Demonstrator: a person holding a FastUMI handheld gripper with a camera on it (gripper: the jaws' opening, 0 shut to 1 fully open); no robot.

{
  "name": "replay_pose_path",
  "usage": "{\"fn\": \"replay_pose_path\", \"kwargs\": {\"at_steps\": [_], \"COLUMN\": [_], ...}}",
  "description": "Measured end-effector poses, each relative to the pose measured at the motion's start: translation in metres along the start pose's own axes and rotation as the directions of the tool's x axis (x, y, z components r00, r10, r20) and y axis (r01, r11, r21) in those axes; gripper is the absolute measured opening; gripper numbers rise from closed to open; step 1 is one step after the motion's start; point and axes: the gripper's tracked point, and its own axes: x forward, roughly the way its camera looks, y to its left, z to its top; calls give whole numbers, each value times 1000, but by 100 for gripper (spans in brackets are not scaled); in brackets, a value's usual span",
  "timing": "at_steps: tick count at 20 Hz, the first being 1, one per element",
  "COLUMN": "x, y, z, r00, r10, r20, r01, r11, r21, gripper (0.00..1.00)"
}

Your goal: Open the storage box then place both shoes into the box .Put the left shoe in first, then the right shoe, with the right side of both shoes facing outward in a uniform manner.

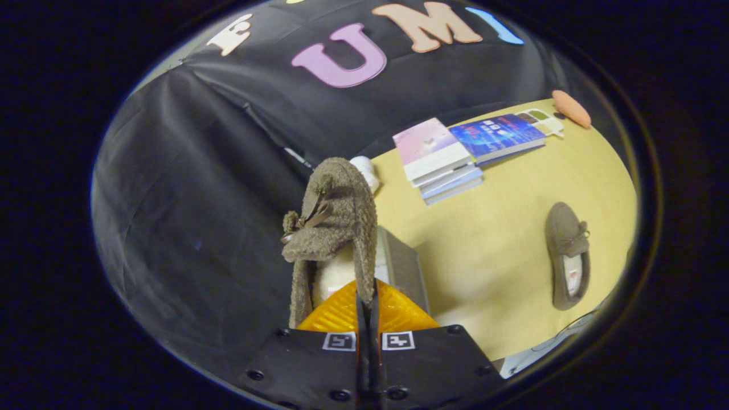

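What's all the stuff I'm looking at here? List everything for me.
Held shoe: one, fuzzy brown with a cream lining and a small bow, gripped at its side wall, lifted above the table's near end.
Second shoe: one, brown, lying flat on the table, off to the side of the fingers.
Books: several in a loose stack, pink and blue covers, far side of the table.
Orange thing: one, by the far corner past the books; cannot tell what it is.
Box: one, grey, just behind the held shoe, partly hidden.
Table: one, yellow.
Gripper: one, fingers closed on the held shoe's wall.
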Motion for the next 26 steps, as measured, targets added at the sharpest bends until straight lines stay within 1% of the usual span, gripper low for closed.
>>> {"fn": "replay_pose_path", "kwargs": {"at_steps": [2, 4, 10, 12, 16, 19, 26], "x": [12, 23, 51, 61, 83, 98, 127], "y": [14, 23, 31, 29, 20, 13, 11], "z": [-20, -43, -92, -103, -116, -129, -149], "r00": [999, 996, 983, 978, 966, 953, 927], "r10": [19, 20, 0, -17, -69, -117, -191], "r20": [-46, -90, -185, -206, -251, -279, -323], "r01": [-20, -25, -18, -1, 58, 107, 180], "r11": [999, 999, 995, 996, 997, 993, 981], "r21": [-24, -45, -95, -90, -53, -53, -64], "gripper": [3, 3, 3, 3, 3, 3, 4]}}
